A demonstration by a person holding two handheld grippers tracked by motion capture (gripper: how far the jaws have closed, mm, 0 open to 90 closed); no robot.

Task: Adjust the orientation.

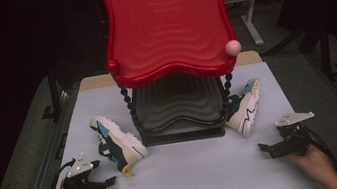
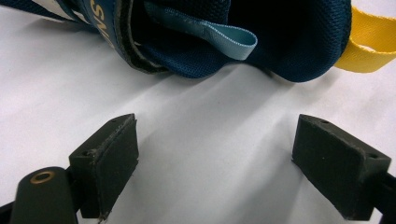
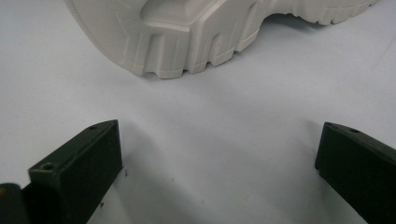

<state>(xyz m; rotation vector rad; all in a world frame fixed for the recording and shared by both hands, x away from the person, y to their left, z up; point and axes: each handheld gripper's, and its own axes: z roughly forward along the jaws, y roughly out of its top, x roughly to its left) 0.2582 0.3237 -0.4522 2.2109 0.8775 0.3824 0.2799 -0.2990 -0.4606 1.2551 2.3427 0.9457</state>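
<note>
Beside open jaws, chunky mesh sneaker [image 2: 196, 42], ridged sole [image 3: 187, 37]

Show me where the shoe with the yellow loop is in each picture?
High view: the shoe with the yellow loop lies on its side at lower left of the table, just ahead of the left gripper.
Left gripper view: its dark blue heel collar runs along the top edge, beyond the open jaws.
Right gripper view: not that shoe; the pale sole there belongs to the other shoe.
Shared landmark: the yellow loop.
</note>
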